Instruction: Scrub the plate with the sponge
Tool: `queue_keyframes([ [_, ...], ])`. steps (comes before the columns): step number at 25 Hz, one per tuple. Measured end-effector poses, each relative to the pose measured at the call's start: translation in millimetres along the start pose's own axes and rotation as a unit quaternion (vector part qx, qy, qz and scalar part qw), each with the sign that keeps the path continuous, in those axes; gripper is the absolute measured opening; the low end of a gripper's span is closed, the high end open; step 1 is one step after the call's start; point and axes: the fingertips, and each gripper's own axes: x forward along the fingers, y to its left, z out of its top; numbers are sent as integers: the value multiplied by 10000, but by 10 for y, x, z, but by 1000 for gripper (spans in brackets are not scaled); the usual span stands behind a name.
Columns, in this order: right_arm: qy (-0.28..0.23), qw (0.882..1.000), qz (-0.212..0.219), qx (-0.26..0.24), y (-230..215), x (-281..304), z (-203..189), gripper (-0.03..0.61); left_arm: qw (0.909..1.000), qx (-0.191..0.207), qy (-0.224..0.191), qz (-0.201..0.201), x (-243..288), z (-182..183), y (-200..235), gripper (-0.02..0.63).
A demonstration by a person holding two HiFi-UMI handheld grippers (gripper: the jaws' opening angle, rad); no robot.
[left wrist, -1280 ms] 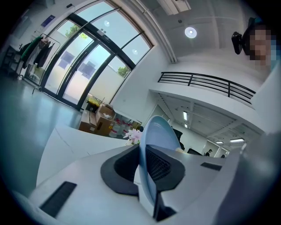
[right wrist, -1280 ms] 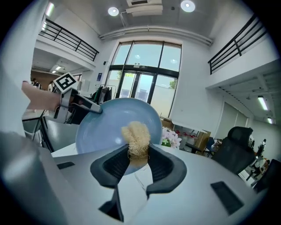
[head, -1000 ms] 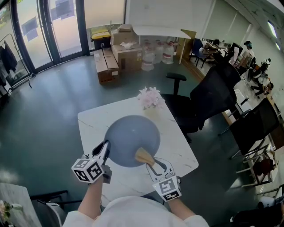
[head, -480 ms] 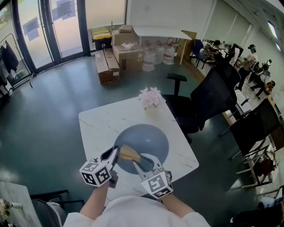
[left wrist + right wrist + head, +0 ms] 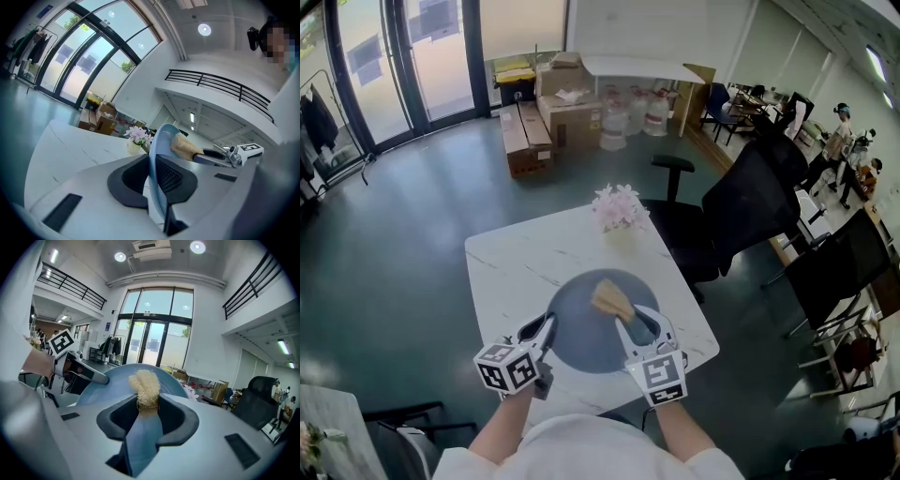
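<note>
- The left gripper (image 5: 546, 328) had its jaws closed on the near-left rim of the blue plate (image 5: 581, 345).
- The right gripper (image 5: 632, 322) gripped the tan sponge (image 5: 611, 298) in its jaws, pressed on the plate's far-right part.

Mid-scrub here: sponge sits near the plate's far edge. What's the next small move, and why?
Probably draw the right claw back toward you, wiping the sponge across the near half of the plate. The sponge rests on the far part, the near part lies bare, and the left claw pinches the rim to steady it.
</note>
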Motion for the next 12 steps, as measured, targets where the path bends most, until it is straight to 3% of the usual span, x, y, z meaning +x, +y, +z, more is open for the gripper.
queue_keyframes([
  [7, -331, 9993, -115, 151, 6, -141, 61, 140, 9984, -542, -73, 159, 91, 1, 254, 43],
  [12, -231, 9992, -54, 320, 82, -193, -58, 140, 9964, -746, 0, 402, 221, -80, 524, 43],
])
